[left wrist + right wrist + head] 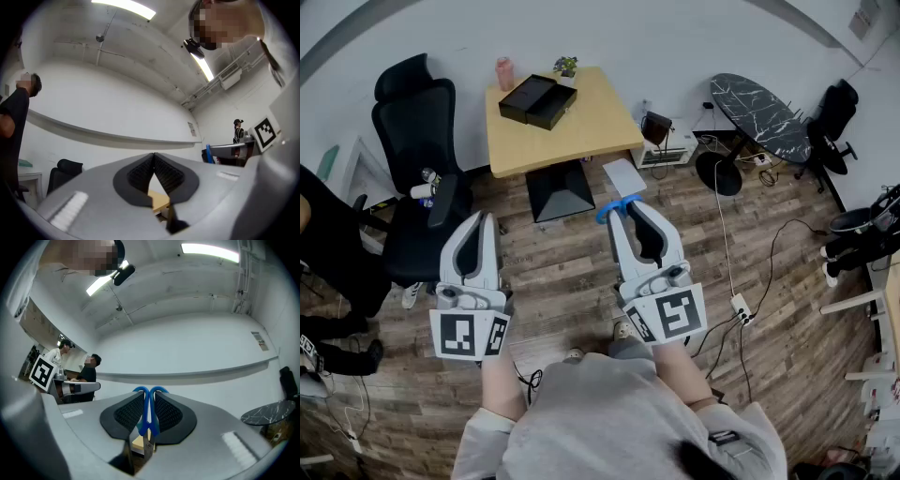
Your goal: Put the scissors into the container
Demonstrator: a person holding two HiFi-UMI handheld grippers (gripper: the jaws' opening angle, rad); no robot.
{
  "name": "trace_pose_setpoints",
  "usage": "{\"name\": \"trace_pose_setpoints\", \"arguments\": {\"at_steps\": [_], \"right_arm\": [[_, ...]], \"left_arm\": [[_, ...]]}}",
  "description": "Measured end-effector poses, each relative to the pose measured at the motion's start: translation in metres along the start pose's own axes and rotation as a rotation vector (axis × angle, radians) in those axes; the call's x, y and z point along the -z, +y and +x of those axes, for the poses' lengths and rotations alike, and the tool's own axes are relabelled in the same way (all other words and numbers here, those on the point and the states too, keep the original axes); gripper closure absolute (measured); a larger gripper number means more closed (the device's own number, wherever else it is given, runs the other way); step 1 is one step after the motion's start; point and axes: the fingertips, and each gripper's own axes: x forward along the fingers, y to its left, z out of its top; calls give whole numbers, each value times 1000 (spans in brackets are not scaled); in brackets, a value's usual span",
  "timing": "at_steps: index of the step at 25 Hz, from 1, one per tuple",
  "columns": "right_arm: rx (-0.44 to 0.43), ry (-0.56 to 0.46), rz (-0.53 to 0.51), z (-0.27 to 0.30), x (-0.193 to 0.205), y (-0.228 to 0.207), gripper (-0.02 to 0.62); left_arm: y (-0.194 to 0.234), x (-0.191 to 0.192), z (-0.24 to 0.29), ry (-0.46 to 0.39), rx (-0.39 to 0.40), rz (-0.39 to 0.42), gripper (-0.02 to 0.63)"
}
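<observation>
Progress is standing near the halfway mark, as I am judging it: the pick-up is looking done, while the carry and the drop are waiting. At the left, the grey-and-white left gripper [480,217] is hovering over the wood-plank floor [562,272] beside the black office chair [417,112], its jaws meeting at the tips and gripping nothing. Further along, the black rectangular open container [537,101] is sitting on the pale wooden square table [586,141], well ahead of both grippers, with no scissors showing in it. To the right, the grey-and-white right gripper [630,214] is clamping the blue-handled metal scissors [146,416]. The handles are lying pinched between the black ribbed pads [126,414], the two blue loops are poking out just past the tips towards the table, and the steel blades are pointing back towards the person's hand. What is remaining, I am judging, is reaching over the table and releasing above the container.
</observation>
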Motion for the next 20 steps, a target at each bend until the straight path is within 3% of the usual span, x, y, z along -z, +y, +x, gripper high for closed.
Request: {"name": "trace_pose_setpoints", "arguments": {"at_steps": [13,20], "right_arm": [[18,-13,-12,-13,-6,28,520],[27,-3,2,-4,1,22,522]], "left_arm": [[11,-7,-31,-16,4,-9,552],[17,-1,-25,-13,-1,-21,552]]}}
